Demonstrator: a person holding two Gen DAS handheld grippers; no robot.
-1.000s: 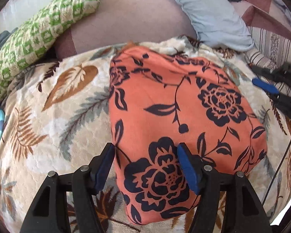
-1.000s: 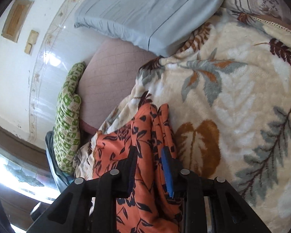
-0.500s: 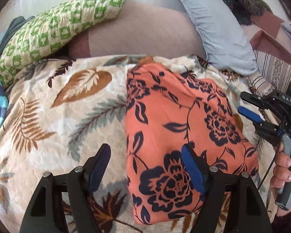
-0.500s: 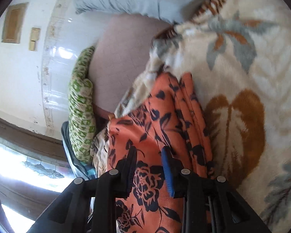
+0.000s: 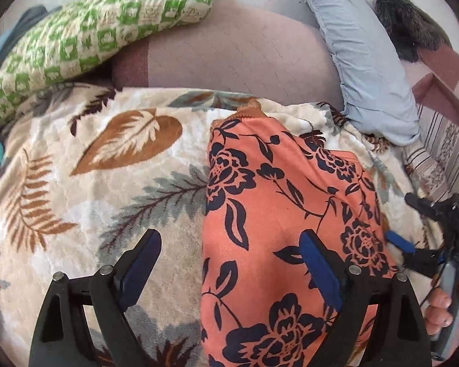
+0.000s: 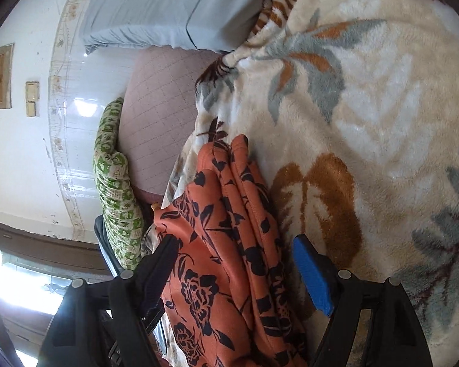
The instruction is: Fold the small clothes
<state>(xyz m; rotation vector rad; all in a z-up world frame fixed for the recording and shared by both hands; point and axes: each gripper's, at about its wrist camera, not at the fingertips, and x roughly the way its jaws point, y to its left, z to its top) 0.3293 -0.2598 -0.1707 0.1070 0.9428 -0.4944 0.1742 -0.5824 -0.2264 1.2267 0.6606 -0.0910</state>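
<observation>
An orange garment with a dark floral print (image 5: 278, 214) lies folded on the leaf-patterned blanket (image 5: 107, 183). My left gripper (image 5: 229, 263) is open above its near left edge, holding nothing. My right gripper (image 6: 235, 269) is open with the garment's layered folded edge (image 6: 238, 220) lying between its jaws, not pinched. In the left wrist view the right gripper (image 5: 413, 229) sits at the garment's right edge, held by a hand.
A green checked pillow (image 5: 91, 36) and a pale blue pillow (image 5: 361, 55) lie at the back, against a pinkish quilted mattress (image 5: 235, 58). A striped cloth (image 5: 434, 153) is at the right. A tiled wall (image 6: 30, 140) shows in the right wrist view.
The right gripper was shut on the garment's folded edge and has opened, letting it go. The left gripper has drawn back and left, and its jaws stand wider apart.
</observation>
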